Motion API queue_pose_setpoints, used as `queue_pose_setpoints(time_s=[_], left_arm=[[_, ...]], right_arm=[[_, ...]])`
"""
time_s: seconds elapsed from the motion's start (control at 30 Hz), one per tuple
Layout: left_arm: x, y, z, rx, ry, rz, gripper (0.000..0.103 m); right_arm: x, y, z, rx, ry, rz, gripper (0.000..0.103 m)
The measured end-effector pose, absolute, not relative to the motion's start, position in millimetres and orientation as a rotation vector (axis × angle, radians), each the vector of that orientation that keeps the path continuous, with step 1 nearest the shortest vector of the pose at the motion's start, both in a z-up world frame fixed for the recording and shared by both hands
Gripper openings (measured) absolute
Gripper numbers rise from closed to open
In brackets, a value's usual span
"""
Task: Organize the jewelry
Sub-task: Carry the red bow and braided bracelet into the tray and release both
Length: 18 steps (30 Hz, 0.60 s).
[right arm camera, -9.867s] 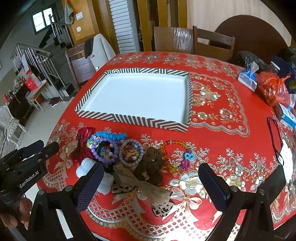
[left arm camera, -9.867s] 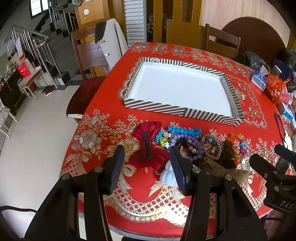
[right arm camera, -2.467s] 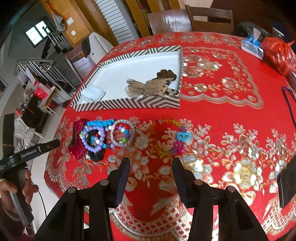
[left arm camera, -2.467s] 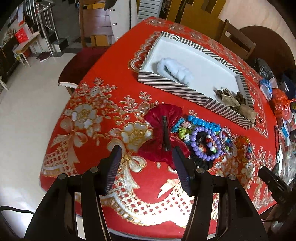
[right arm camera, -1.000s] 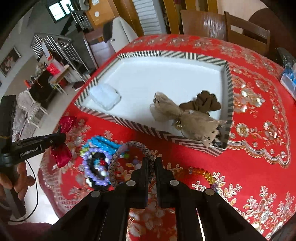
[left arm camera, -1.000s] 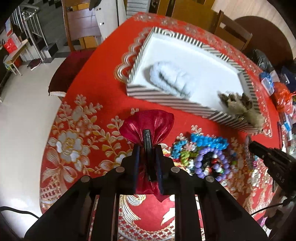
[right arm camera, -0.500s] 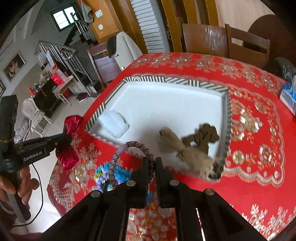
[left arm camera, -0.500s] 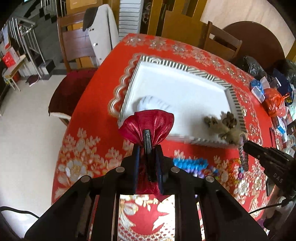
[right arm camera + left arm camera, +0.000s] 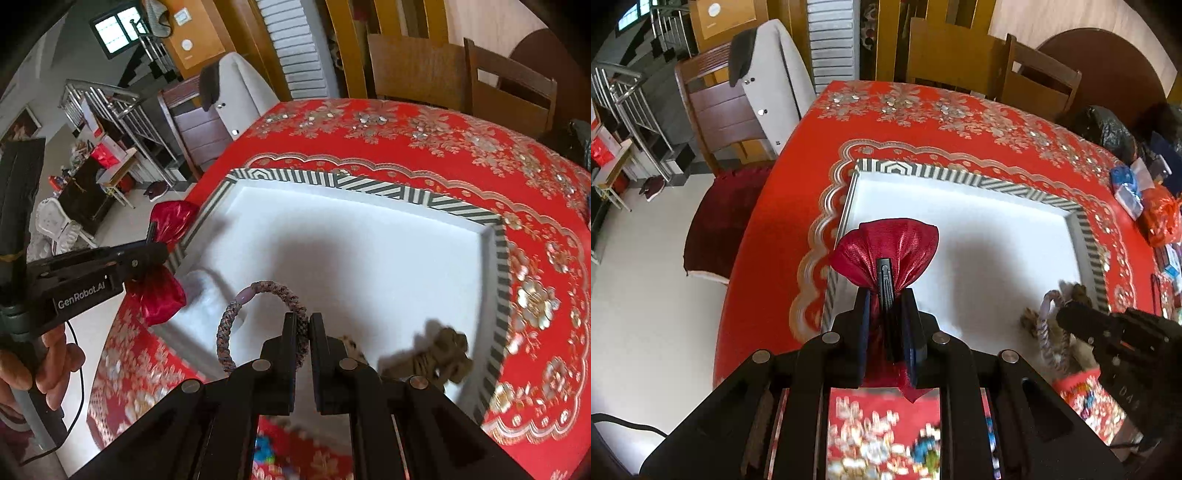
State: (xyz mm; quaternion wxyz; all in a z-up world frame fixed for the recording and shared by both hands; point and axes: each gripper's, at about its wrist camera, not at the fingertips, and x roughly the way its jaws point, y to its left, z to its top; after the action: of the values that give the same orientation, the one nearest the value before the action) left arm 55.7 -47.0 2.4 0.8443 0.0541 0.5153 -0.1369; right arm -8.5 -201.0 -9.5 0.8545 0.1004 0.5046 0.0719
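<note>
- Lying nearest, at the bottom edge of both wrist views, blurred beaded bracelets [image 9: 923, 456] rest on the red tablecloth [image 9: 461, 147], outside the tray; they look like the work left to do.
- Clamped in the left gripper [image 9: 885, 328], whose jaws are nearly closed on the clip at its middle, a red satin bow [image 9: 884, 249] hangs above the tray's near left corner, not yet set down.
- Pinched in the right gripper [image 9: 303, 332], with the jaws fully closed on its cord, a braided bracelet [image 9: 258, 310] is held over the tray's near part, also in the air.
- Sitting inside the striped tray [image 9: 369, 184], a white fluffy piece [image 9: 207, 291] is near the left wall and a brown bow [image 9: 439, 354] near the right corner, so those two seem finished.
- Beyond them, most of the tray's white floor is bare, with plenty of room for the two carried pieces.
- Judging by this, the task is roughly midway: two items placed, two arriving, the beads waiting.
</note>
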Motion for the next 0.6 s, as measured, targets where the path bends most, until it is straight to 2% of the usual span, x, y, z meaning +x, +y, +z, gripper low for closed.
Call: queue_pose_setpoints(time_s=[0.23, 0.6], left_arm=[[100, -61, -19, 0.158, 1.126, -0.299, 0.015], [130, -74, -50, 0.179, 1.201, -0.312, 0.015]], right_arm=[[20, -196, -32, 0.203, 1.120, 0.128, 0.006], [40, -186, -53, 0.209, 1.168, 0.122, 0.006]])
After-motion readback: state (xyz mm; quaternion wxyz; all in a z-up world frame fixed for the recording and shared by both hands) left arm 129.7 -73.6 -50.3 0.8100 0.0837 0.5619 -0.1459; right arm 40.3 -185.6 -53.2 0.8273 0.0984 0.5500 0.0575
